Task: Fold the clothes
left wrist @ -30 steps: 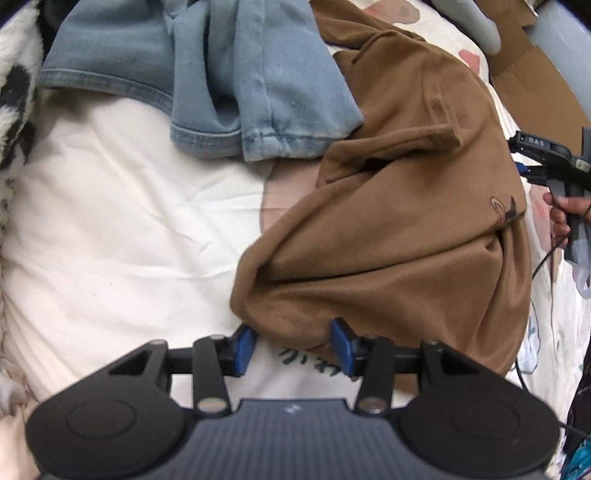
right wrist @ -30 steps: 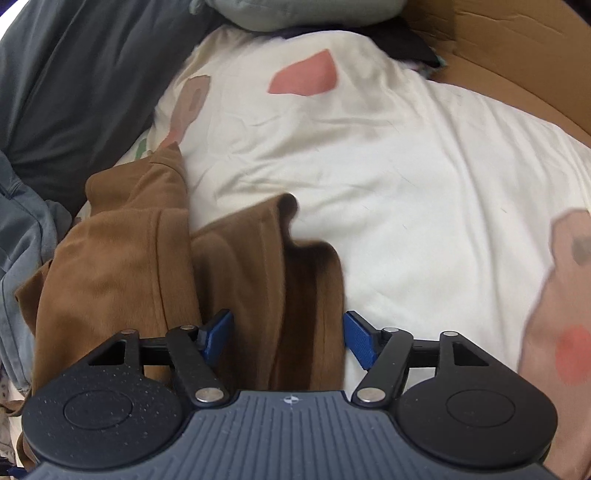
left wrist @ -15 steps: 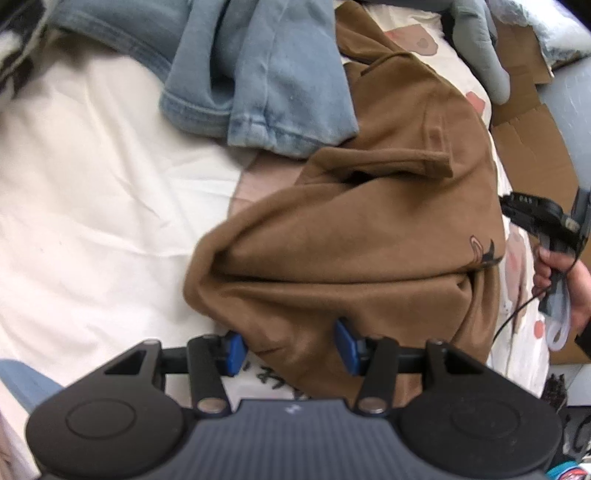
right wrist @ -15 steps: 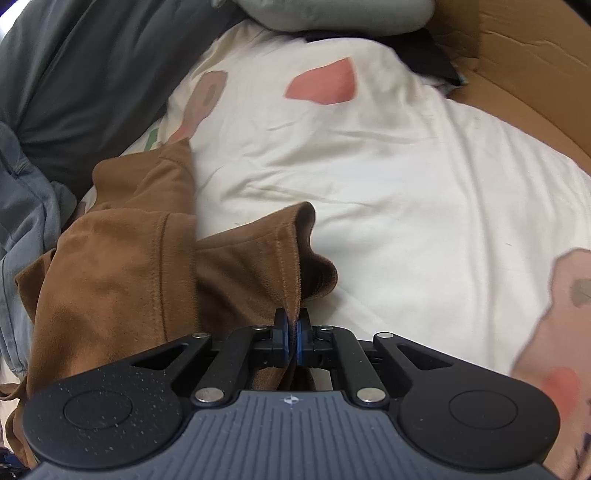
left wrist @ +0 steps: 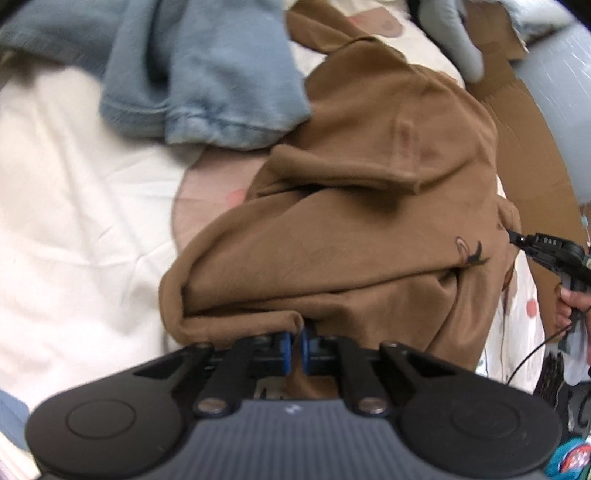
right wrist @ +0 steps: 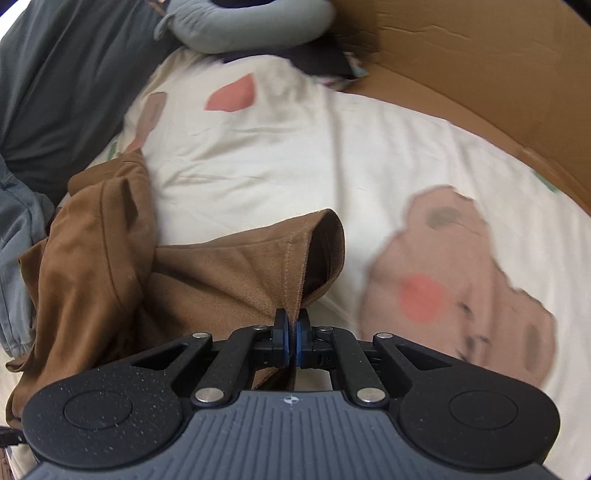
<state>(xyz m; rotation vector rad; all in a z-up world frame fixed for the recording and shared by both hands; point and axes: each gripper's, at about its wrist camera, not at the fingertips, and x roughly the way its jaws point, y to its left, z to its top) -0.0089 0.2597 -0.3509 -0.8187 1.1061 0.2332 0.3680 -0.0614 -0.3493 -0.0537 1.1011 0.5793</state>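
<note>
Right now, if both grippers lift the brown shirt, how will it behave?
Probably floppy: the brown shirt lies in soft folds and will likely sag between the left gripper and right gripper. Its thick-looking fabric seems unlikely to slip. It may drag the overlapping jeans.

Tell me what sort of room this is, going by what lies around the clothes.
Most likely a bedroom: the brown cotton top and the faded blue denim garment lie on a cream bedsheet printed with pink cartoon animals, with a grey-green cushion at its far end.

Soft, even indoor light, no glare; motion blur smears the bedsheet [right wrist: 369, 155] and denim [left wrist: 207, 74], while fisheye distortion curves and darkens both frames' corners.
</note>
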